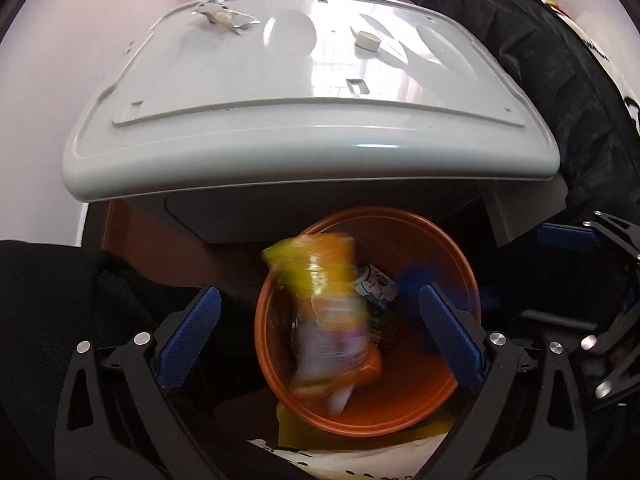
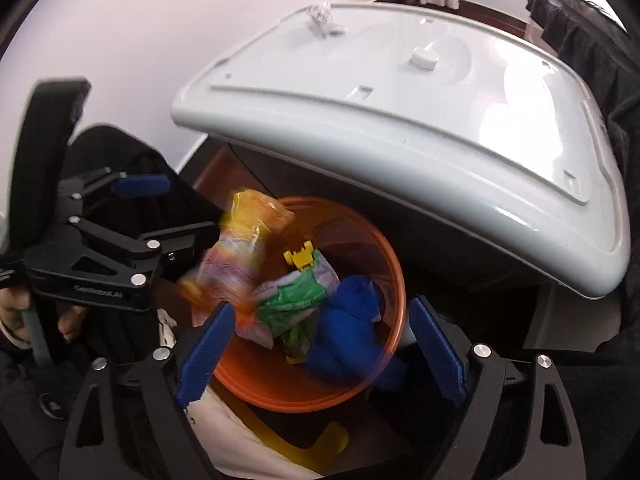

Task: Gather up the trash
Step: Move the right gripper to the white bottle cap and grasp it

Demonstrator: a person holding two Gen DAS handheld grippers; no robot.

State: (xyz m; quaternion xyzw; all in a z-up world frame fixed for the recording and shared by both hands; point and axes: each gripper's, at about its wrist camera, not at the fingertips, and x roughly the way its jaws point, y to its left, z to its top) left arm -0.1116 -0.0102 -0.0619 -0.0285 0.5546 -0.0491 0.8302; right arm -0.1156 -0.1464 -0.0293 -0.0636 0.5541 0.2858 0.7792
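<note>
An orange bin [image 1: 400, 412] stands on the floor under the white table [image 1: 240, 112]; it also shows in the right wrist view [image 2: 304, 394]. A yellow-orange snack wrapper [image 1: 324, 312] is blurred in mid-air over the bin, free between the wide-open jaws of my left gripper [image 1: 320, 332]; it shows from the right wrist too [image 2: 236, 256]. My right gripper [image 2: 320, 344] is open and empty above the bin. Inside lie a green-white packet [image 2: 296, 300], a blue crumpled piece [image 2: 352, 332] and a yellow plastic piece [image 2: 302, 258]. A crumpled wrapper [image 1: 220, 14] and a white cap [image 1: 368, 42] lie on the table.
A black padded chair [image 1: 568, 80] stands right of the table. Black fabric [image 1: 60, 300] lies at the left. A yellow stool part [image 2: 320, 448] and white cloth [image 2: 224, 436] are just below the bin. A pale wall is behind.
</note>
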